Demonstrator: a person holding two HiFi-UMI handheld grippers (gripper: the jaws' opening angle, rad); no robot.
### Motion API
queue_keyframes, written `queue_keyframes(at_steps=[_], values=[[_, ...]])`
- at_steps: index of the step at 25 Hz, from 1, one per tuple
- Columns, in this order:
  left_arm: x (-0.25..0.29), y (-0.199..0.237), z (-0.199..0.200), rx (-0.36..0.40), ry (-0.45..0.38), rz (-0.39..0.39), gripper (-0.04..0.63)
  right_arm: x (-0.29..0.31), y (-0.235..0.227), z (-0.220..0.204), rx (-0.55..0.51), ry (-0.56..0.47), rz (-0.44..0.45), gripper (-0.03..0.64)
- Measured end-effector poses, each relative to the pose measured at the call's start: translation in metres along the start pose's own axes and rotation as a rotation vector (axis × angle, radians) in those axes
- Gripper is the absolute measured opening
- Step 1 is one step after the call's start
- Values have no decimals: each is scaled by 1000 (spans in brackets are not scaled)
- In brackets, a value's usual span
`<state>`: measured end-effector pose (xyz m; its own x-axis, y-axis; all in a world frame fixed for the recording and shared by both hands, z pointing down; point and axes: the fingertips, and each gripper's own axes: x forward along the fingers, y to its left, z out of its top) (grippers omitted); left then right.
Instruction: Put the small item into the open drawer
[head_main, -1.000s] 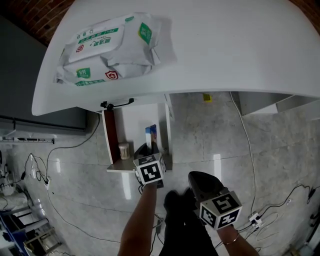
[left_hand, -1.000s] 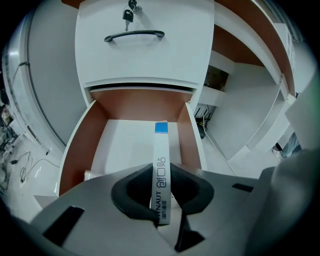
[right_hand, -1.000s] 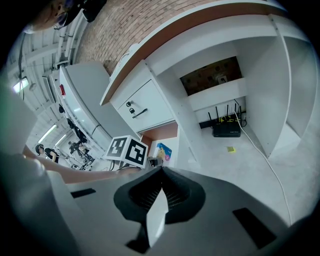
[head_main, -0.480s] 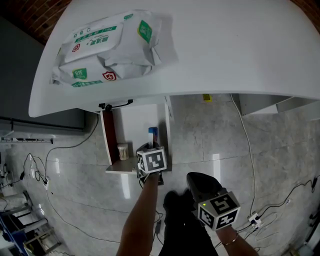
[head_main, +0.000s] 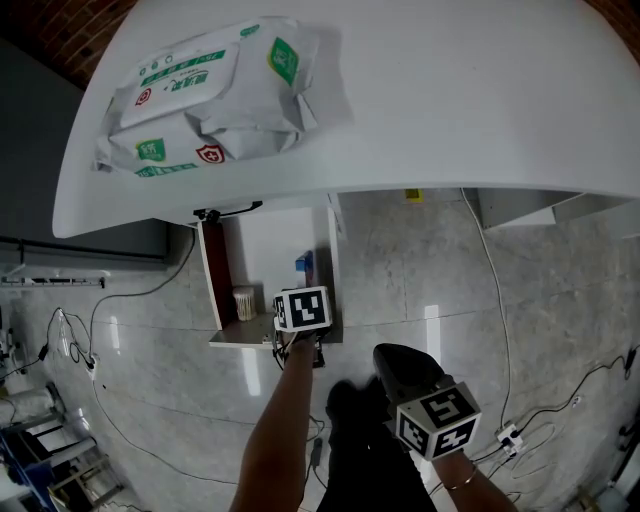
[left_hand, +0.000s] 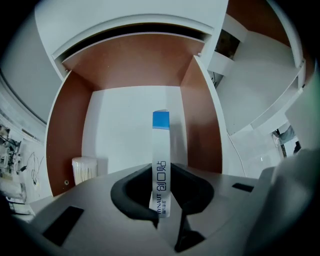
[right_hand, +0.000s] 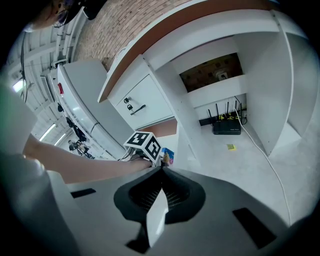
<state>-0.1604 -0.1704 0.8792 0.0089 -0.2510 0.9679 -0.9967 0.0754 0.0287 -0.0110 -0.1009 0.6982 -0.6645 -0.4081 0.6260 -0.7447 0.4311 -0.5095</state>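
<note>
A thin white box with a blue end (left_hand: 160, 150) stands edge-on between the jaws of my left gripper (left_hand: 161, 197), which is shut on it. It hangs over the open drawer (left_hand: 125, 120), which has a white floor and brown walls. In the head view the left gripper (head_main: 303, 287) reaches over the drawer's front edge (head_main: 250, 335) below the tabletop, with the box's blue end (head_main: 304, 263) just past it. My right gripper (head_main: 392, 358) hangs lower right, away from the drawer. Its jaws (right_hand: 161, 172) are shut with nothing in them, and it looks towards the left gripper's marker cube (right_hand: 145, 146).
A tub of cotton swabs (left_hand: 84, 170) stands in the drawer's near left corner. Packs of wet wipes (head_main: 210, 90) lie on the white table (head_main: 450, 100) above the drawer. Cables (head_main: 500, 300) run across the tiled floor. A router (right_hand: 227, 127) sits under the desk.
My left gripper has carried the box forward, farther over the open drawer. The right gripper has stayed where it was.
</note>
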Motion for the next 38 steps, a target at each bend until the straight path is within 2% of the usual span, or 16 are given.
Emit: queue_keyframes(at_steps=[6, 12, 17, 24, 28, 32, 38], values=[[1, -3, 1, 4, 0, -17, 94, 0, 1, 0, 9, 10, 3, 6], [-3, -4, 3, 20, -26, -21, 126, 2, 5, 1, 6, 17, 8, 6], [-25, -5, 10, 11, -94, -29, 169, -1, 13, 6, -2, 11, 13, 6], [-77, -1, 18, 3, -197, -47, 176, -18, 30, 19, -15, -7, 16, 6], [-116, 6, 10, 26, -220, -20, 175, -34, 40, 29, -30, -20, 10, 6], [-158, 3, 3, 48, -278, -34, 166, -52, 53, 42, -32, -41, 6, 6], [-239, 3, 7, 71, -423, -61, 130, -86, 78, 63, -51, -74, 1, 6]])
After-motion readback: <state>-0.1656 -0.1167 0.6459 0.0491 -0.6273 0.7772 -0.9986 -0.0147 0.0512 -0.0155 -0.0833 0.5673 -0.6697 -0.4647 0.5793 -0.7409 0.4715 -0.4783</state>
